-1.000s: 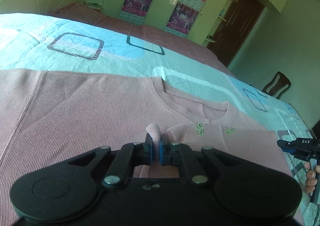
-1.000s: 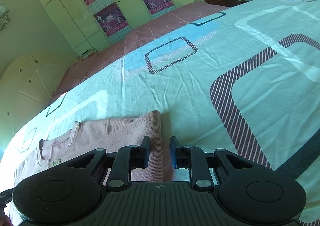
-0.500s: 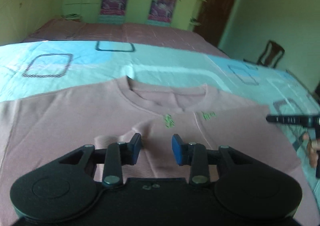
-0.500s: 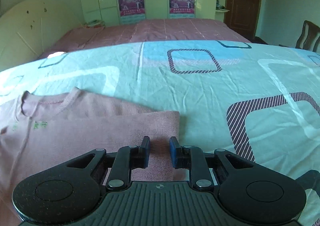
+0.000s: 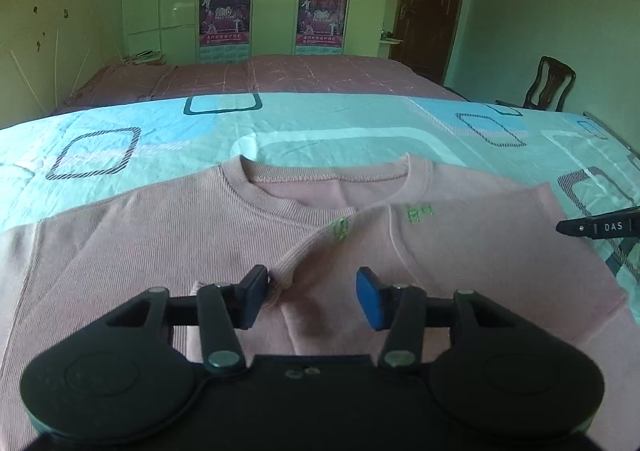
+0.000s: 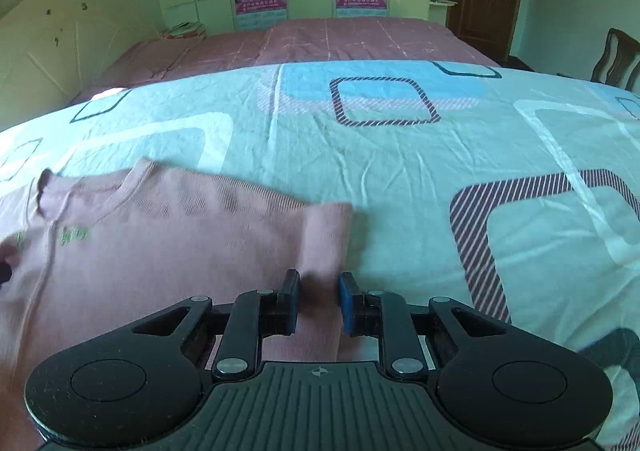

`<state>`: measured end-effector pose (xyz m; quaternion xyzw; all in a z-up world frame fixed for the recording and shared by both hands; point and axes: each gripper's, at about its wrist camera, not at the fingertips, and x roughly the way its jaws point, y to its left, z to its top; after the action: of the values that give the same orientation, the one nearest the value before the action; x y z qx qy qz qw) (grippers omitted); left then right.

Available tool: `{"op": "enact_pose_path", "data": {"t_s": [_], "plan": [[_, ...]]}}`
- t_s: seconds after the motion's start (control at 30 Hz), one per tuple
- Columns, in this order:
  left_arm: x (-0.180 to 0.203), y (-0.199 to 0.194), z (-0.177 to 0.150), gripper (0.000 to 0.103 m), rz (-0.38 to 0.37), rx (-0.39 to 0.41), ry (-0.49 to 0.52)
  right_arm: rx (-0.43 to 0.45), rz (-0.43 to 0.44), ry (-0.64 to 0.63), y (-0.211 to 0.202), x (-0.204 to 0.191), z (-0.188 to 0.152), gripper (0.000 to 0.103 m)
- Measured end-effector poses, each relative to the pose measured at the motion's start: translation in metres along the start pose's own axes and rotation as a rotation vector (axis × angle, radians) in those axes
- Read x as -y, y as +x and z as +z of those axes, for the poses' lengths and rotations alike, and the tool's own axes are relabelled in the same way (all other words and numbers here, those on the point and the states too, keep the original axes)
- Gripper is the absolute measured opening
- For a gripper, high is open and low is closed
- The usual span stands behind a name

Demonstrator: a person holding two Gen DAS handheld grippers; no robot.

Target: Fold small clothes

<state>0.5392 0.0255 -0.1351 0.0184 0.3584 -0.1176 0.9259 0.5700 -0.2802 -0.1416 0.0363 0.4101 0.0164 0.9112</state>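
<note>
Left wrist view shows my left gripper (image 5: 312, 297) with its fingers spread wide and nothing between them, hanging low over the pink sweater (image 5: 168, 235) that lies flat on the patterned bedsheet (image 5: 320, 123), collar toward the far side. A sleeve cuff (image 5: 286, 273) lies folded in across the chest just beside my left finger. My right gripper (image 6: 319, 303) is parted a little and grips nothing; its fingers sit either side of the sweater's folded right edge, near corner. I judge the sweater light, soft and limp: a ribbed knit that will sag and crease wherever it is unsupported, not slippery, not fragile. I would pinch it at a hem corner or along a folded edge, through both layers, so the fold travels together. The green embroidery (image 5: 418, 211) on the chest is too small to read. The other gripper's finger at the right edge reads "DAS" (image 5: 612, 227), and the posters (image 5: 224, 17) on the far cupboards show "2010".
</note>
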Motion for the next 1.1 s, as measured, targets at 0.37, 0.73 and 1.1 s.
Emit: {"op": "enact_pose_path", "data": {"t_s": [0.37, 0.73, 1.1], "plan": [[-0.007, -0.022, -0.029, 0.048, 0.046, -0.017, -0.021, 0.014, -0.005, -0.034, -0.047, -0.021, -0.062, 0.02], [-0.004, -0.04, -0.033, 0.048, 0.041, 0.002, 0.0, 0.05, -0.016, 0.023, -0.065, -0.025, -0.066, 0.021], [-0.036, -0.062, -0.043, 0.069, 0.07, 0.01, -0.109, 0.054, -0.006, 0.034, -0.08, -0.041, -0.075, 0.021]]}}
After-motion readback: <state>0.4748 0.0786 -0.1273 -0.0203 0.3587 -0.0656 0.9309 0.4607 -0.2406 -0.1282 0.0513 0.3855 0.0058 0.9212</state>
